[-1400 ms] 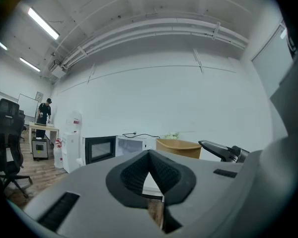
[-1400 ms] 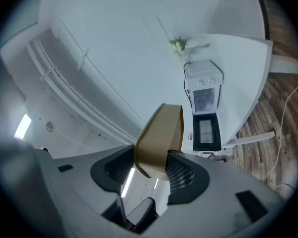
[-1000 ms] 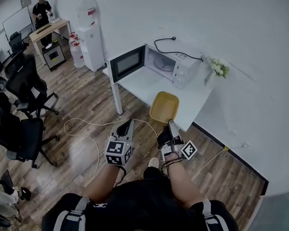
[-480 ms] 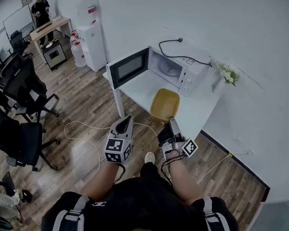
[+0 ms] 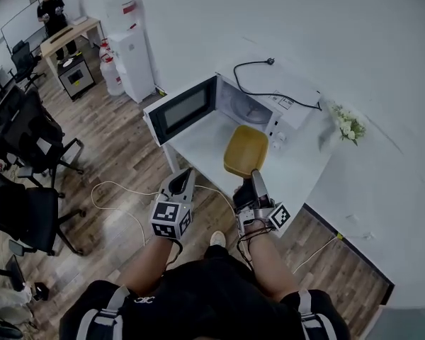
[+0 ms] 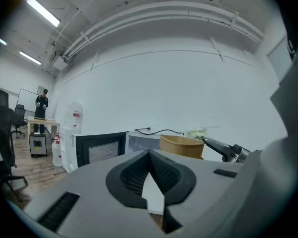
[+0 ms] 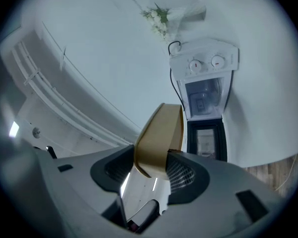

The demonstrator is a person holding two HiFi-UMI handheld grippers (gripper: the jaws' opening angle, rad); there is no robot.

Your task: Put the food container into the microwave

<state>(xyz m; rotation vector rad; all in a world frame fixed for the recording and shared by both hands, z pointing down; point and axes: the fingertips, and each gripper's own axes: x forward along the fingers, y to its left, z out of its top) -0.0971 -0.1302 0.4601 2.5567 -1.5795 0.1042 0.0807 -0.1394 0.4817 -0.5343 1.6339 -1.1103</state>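
- Right gripper point(image 5: 255, 180): its jaws are clamped on the near rim of the mustard-yellow, rounded-rectangular plastic food container point(image 5: 245, 151). In the right gripper view point(image 7: 158, 158) the rim sits between the two ribbed black pads, pinched on both sides.
- Left gripper point(image 5: 185, 176): its jaws are pressed together at the tips with nothing between them, as its own view shows point(image 6: 149, 155). It is held beside the right gripper, off the table's near edge.
- Food container: it is open-topped and looks empty from above. It is held over the white table point(image 5: 297, 176), just in front of the open cavity of the white microwave point(image 5: 287, 105) and not inside it.
- Microwave: its black-framed door point(image 5: 183, 108) stands swung wide to the left. A black cable point(image 5: 269, 91) lies across its top.
- Surroundings: a small bunch of white flowers point(image 5: 348, 125) stands on the table to the right of the microwave. A white water dispenser point(image 5: 131, 44) and a standing person point(image 5: 49, 9) are well apart at the far left.
- Limits of view: the container hides part of the cavity mouth from above. Whether its base touches the table cannot be told. In the left gripper view its lower part point(image 6: 181, 146) is cut off by the gripper body.
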